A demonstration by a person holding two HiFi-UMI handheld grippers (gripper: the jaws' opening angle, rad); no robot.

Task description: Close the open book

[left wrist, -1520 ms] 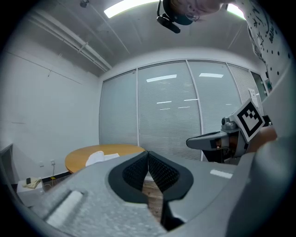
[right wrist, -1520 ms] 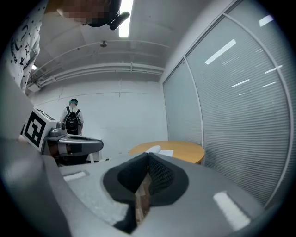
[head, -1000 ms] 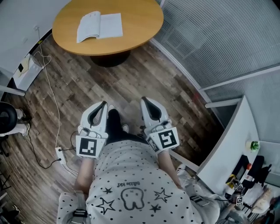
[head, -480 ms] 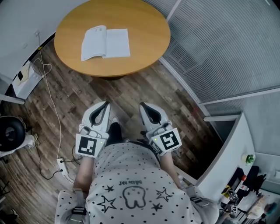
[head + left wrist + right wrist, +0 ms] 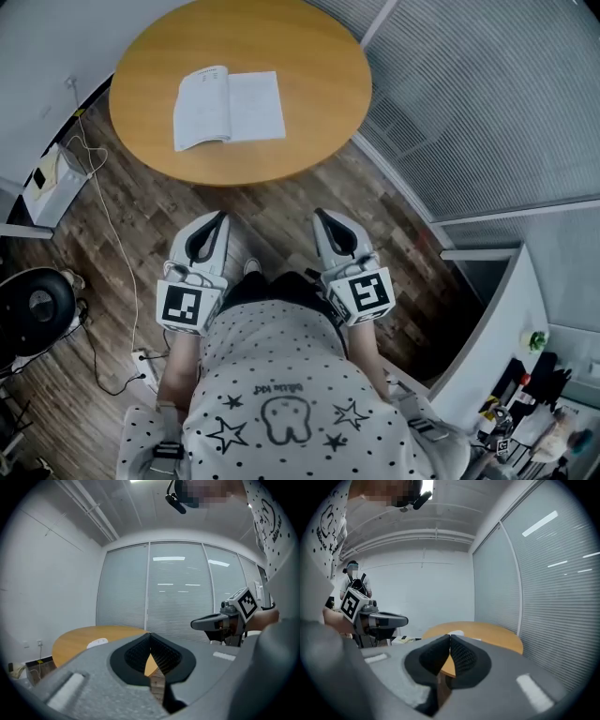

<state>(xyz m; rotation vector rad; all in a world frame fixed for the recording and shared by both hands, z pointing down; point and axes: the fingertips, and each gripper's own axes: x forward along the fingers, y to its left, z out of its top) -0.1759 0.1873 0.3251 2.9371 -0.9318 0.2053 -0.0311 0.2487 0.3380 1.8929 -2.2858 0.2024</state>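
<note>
The person's dotted shirt [image 5: 272, 394] fills the bottom of the head view. Just ahead of it the two tools are held side by side, both pointing toward the table. The left tongs [image 5: 221, 218] are clenched with nothing in them; their own view shows the ribbed pads meeting at the tips. The right tongs [image 5: 322, 215] are likewise clenched and empty.

Past the tips lies a stretch of wooden floor [image 5: 281, 192], so neither tool is anywhere near its target. Beyond that, the round table [image 5: 323, 56] carries the open book [image 5: 229, 106]. It lies flat, pages up, left of the table's centre, with its spine running roughly away from the person.

Judging from this, the step in hand is the approach, and none of the closing has begun. The next move calls for reaching the table's near edge. Then one pair of tongs has to get under an outer page edge, probably on the left half, which seems to bow up slightly, and swing it over the spine onto the other half.
</note>
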